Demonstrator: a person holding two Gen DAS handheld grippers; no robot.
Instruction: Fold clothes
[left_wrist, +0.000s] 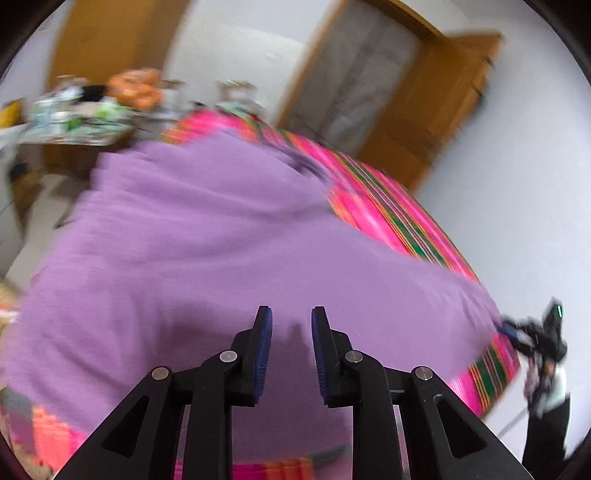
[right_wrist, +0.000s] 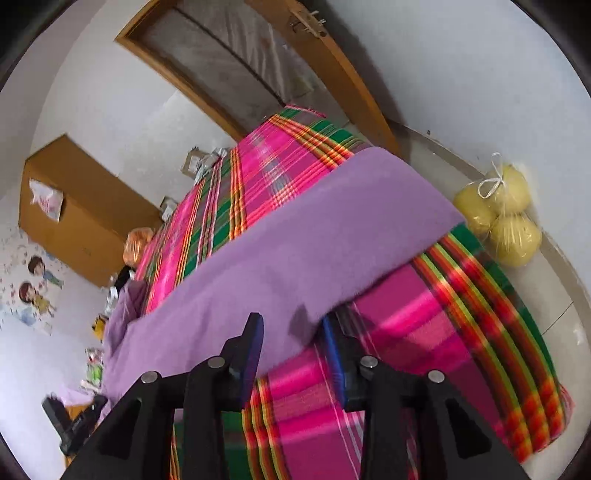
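fold just laid, both grippers letting go of the purple garment (left_wrist: 207, 236)

garment lies flat across the pink striped cloth (right_wrist: 424, 332) covering the counter; left gripper (left_wrist: 291, 354) fingers part open over the garment, nothing between them; right gripper (right_wrist: 291, 354) fingers part open at the garment's near corner, cloth edge in the gap, not pinched, as i read it; next: back off clear of the garment, pick two fresh corners, pinch both, carry over evenly for the next fold.
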